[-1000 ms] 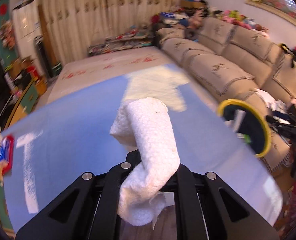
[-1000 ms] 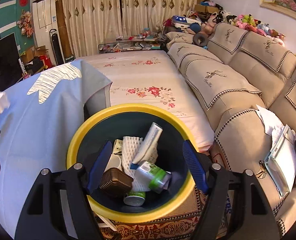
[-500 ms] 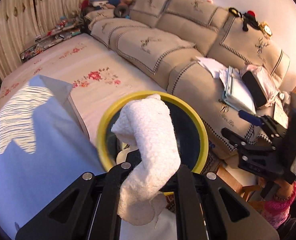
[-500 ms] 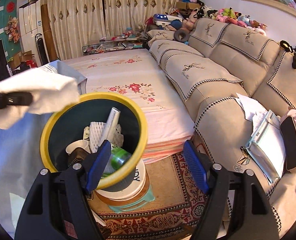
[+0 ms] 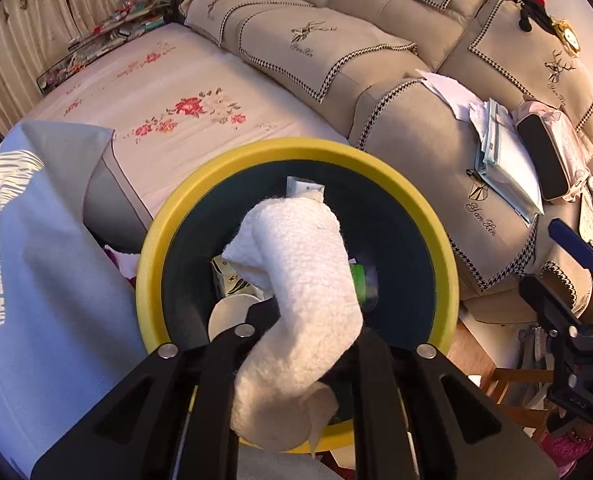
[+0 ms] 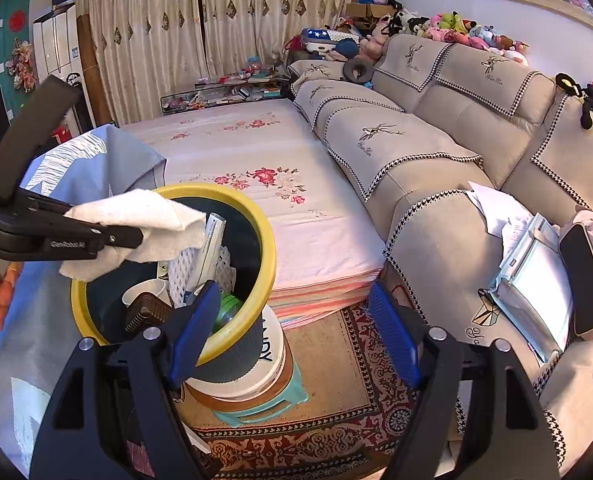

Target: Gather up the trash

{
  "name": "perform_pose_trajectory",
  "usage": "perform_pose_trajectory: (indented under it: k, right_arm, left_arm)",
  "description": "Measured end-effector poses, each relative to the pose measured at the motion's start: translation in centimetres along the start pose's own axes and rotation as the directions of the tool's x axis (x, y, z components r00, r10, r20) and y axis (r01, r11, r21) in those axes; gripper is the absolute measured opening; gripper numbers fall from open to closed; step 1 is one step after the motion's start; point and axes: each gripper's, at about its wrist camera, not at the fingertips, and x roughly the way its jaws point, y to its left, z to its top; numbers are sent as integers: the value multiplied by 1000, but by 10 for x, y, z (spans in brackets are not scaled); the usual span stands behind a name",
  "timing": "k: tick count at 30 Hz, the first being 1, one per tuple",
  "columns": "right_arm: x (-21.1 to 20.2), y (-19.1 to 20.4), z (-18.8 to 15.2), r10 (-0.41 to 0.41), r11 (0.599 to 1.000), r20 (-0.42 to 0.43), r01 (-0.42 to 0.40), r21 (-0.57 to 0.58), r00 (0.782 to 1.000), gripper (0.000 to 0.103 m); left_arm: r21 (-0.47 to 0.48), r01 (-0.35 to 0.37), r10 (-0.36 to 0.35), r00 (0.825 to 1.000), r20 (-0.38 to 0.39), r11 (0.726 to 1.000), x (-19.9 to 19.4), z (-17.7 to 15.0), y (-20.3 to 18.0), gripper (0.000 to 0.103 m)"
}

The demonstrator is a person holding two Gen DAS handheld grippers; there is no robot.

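Left tongs (image 5: 296,344): clenched on crumpled paper towel (image 5: 296,280), held over yellow-rimmed trash bin (image 5: 448,256) for a clean drop
Right tongs (image 6: 292,328): released, empty, beside bin
Bin: perched on stool (image 6: 260,408), already holding trash

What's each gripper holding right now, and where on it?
The left gripper pinches the white tissue wad near its lower end, over the yellow-rimmed bin. The right gripper is open, holding nothing.

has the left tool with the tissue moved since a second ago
Yes. The left tool, shut on the white tissue, moved right off the blue tablecloth and now sits over the yellow-rimmed trash bin.
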Motion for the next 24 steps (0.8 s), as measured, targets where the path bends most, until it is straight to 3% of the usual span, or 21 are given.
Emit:
perform_pose_trajectory:
  k: [2, 4, 6, 10, 13, 15, 17, 20, 21, 24]
  right_arm:
    - [0, 1, 0, -1, 1000, -3, 1, -2, 1000, 74]
    - [-1, 2, 1, -2, 1000, -4, 2, -1, 1000, 74]
    - [-4, 3, 0, 1, 1000, -2, -1, 1, 1000, 74]
    - [-11, 6, -2, 8, 1000, 8, -8, 1, 1000, 75]
    - [-19, 9, -6, 20, 1000, 14, -20, 1, 1000, 77]
    - [-26, 12, -10, 27, 1000, 18, -27, 1, 999, 78]
    - [-33, 16, -13, 41, 999, 24, -41, 4, 999, 80]
    - [-46, 26, -16, 68, 998, 43, -69, 7, 997, 83]
    - [-53, 31, -17, 83, 996, 52, -84, 5, 995, 84]
    - [-73, 47, -21, 109, 994, 72, -108, -13, 991, 94]
  left_arm:
    - [-7, -17, 16, 1000, -12, 1000, 7, -1, 1, 19]
    - [-17, -32, 31, 999, -40, 999, 14, -1, 5, 56]
    - [-39, -56, 54, 997, -59, 998, 16, -4, 12, 70]
    - [-108, -58, 50, 995, -82, 992, 0, -15, 29, 77]
    - [-140, -69, 77, 996, 46, 988, -50, -31, 38, 79]
    - [-140, -91, 113, 982, 155, 986, -89, -44, 39, 88]
    - [-163, -117, 164, 934, 317, 980, -142, -70, 43, 93]
    - [-230, -180, 272, 834, 480, 957, -208, -120, 51, 98]
    - [-256, -219, 325, 795, 513, 941, -229, -143, 53, 98]
    - [-322, -292, 427, 732, 532, 901, -275, -198, 67, 98]
